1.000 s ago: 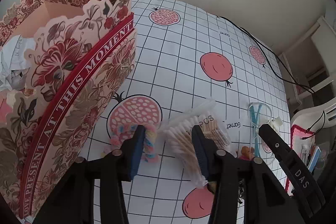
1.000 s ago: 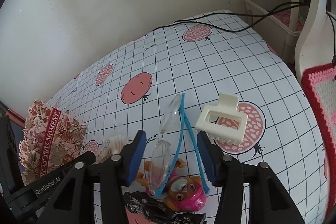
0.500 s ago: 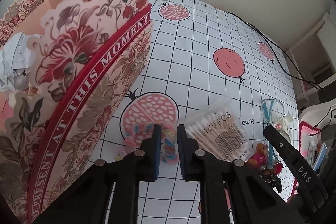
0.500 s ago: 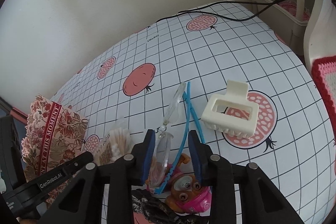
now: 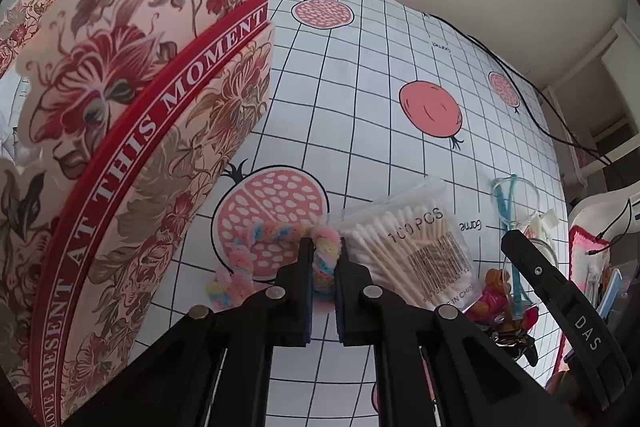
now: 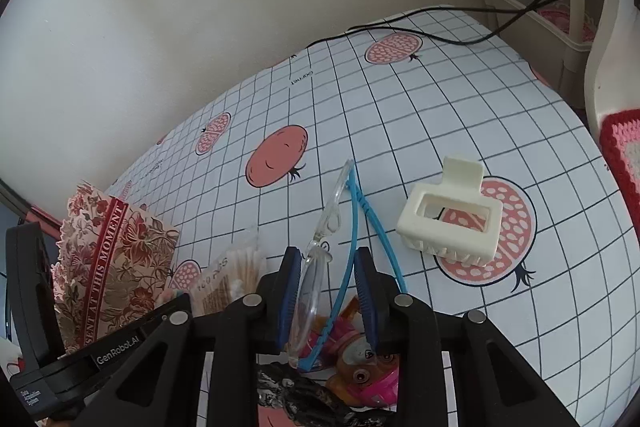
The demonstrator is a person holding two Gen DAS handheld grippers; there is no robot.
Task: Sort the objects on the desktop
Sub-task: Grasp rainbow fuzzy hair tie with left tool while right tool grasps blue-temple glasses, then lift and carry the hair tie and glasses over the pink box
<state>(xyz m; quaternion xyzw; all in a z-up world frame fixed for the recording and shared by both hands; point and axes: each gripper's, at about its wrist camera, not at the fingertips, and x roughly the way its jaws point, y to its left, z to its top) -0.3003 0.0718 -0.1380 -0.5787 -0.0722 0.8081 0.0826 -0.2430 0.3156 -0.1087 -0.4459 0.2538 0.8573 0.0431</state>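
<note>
The left claw (image 5: 322,259) is matte black plastic: two angular fingers lined with dark blue pads (image 5: 307,307) and pinned by round silver screws. The right claw (image 6: 326,279) is built the same, its blue pads (image 6: 289,291) brighter and ribbed. White lettering marks the housings, "DAS" on one and "GenRobot.AI" on the other.

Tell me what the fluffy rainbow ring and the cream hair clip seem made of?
Fluffy ring: looks like soft chenille or plush yarn, fuzzy pastel fibres, squashed in the left gripper. Hair clip: probably hard matte plastic, with crisp moulded edges and teeth.
</note>
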